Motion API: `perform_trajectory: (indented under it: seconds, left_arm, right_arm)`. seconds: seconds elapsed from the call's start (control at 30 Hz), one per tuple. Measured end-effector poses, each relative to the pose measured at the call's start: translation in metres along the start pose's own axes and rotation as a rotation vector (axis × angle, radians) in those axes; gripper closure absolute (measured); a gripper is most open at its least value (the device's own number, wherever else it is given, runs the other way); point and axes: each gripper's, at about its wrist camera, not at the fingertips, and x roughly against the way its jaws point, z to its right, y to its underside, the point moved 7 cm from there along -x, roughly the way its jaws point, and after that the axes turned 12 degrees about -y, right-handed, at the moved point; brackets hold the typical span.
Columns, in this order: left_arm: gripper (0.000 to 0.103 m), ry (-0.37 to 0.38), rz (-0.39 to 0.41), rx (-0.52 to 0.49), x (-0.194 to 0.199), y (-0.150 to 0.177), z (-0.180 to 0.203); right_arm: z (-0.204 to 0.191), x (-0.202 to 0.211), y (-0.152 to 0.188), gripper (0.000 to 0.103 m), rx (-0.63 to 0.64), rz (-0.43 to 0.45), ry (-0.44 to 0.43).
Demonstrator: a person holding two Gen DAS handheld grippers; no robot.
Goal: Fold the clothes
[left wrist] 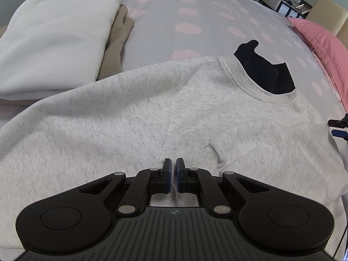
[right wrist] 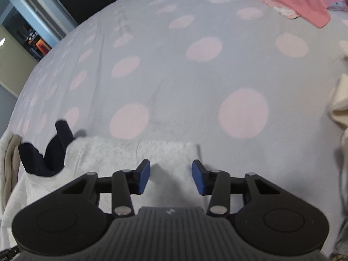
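heather-grey sweatshirt (left wrist: pixel 130 113), pink-dotted grey bedsheet (right wrist: pixel 174 76)

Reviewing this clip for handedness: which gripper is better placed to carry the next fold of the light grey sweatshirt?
Left. The left gripper is shut on a pinch of the light grey fleece sweatshirt near its ribbed cuff. The right gripper is open above the sweatshirt's edge, holding nothing.

light: soft, even, indoor | shadows: faint beneath right hand-held gripper (right wrist: pixel 171 175) | blur: slight on sweatshirt (left wrist: pixel 130 117) | distortion: strong fisheye bending, dark corners | glare: none
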Motion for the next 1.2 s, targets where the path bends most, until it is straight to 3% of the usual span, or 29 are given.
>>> perform_trajectory:
  seconds: [0.03, 0.1, 0.17, 0.3, 0.4, 0.47, 0.53, 0.57, 0.77, 0.8, 0.83, 0.87, 0.9, 1.0, 1.2]
  left_arm:
    - [0.101, -0.003, 0.005, -0.004, 0.001, 0.0, 0.0]
    - [0.102, -0.012, 0.023, -0.015, 0.006, -0.002, 0.002]
    - [0.102, -0.018, 0.045, -0.029, 0.012, -0.006, 0.004]
    - [0.102, -0.004, 0.077, -0.029, 0.024, -0.017, 0.007]
    - [0.102, -0.003, 0.07, -0.023, 0.027, -0.022, 0.009]
    - [0.102, -0.013, 0.054, -0.033, 0.024, -0.019, 0.009]
    - [0.102, -0.022, 0.041, -0.04, 0.02, -0.015, 0.008]
    - [0.102, -0.026, 0.034, -0.042, 0.018, -0.014, 0.008]
    - [0.088, -0.004, 0.001, -0.027, 0.006, -0.008, 0.006]
    - [0.088, -0.01, -0.007, -0.032, 0.004, -0.006, 0.006]
    - [0.088, -0.013, -0.012, -0.037, 0.001, -0.005, 0.007]
    - [0.088, -0.012, -0.016, -0.041, 0.0, -0.003, 0.008]
    - [0.089, -0.013, -0.013, -0.044, -0.001, -0.002, 0.009]
    - [0.102, -0.035, 0.008, -0.06, 0.0, -0.001, 0.009]
    - [0.102, -0.024, 0.07, -0.023, 0.02, -0.015, 0.006]
  right_arm:
    - [0.0, -0.004, 0.003, 0.085, 0.006, -0.007, -0.004]
    - [0.003, -0.008, 0.006, 0.103, -0.001, -0.016, -0.009]
    - [0.005, -0.007, 0.008, 0.103, -0.007, -0.01, -0.011]
    - [0.006, 0.017, -0.01, 0.103, 0.024, 0.093, 0.019]
    - [0.004, 0.024, -0.019, 0.1, 0.023, 0.057, 0.015]
    - [0.0, 0.021, -0.021, 0.092, 0.042, 0.024, 0.021]
    - [-0.002, 0.015, -0.02, 0.06, 0.052, 0.017, 0.038]
    - [-0.003, 0.012, -0.019, 0.059, 0.057, 0.014, 0.047]
    - [-0.001, -0.013, -0.008, 0.06, 0.048, -0.026, 0.085]
    - [-0.001, -0.015, -0.006, 0.065, 0.052, -0.026, 0.087]
    - [-0.001, -0.017, -0.005, 0.085, 0.065, -0.025, 0.09]
    - [-0.001, -0.019, -0.004, 0.096, 0.081, -0.027, 0.093]
    - [0.0, -0.018, -0.003, 0.101, 0.083, -0.023, 0.089]
    - [0.005, -0.013, -0.003, 0.102, 0.072, 0.003, 0.073]
    - [0.01, 0.02, -0.021, 0.102, 0.056, 0.117, 0.086]
